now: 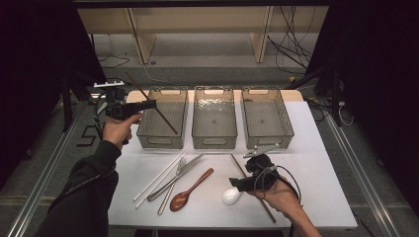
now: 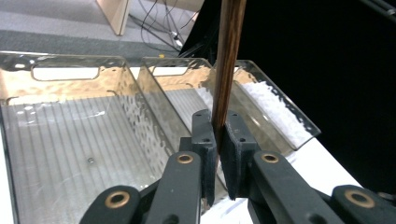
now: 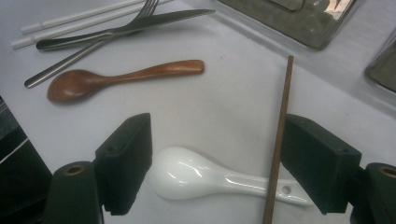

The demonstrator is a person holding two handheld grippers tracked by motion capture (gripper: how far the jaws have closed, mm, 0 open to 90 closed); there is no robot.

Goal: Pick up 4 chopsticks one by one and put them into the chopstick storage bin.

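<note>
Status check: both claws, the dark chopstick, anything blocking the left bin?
Left claw shut on dark chopstick, held over left bin. Right claw open, straddling white spoon and second chopstick on table. Bin mouth looks unobstructed.

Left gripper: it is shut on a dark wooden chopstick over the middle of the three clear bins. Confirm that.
Not the middle one. The high view shows the left gripper shut on the dark wooden chopstick over the leftmost bin of the three clear bins. The rest is right: the left gripper view shows the pads pressing on the stick.
</note>
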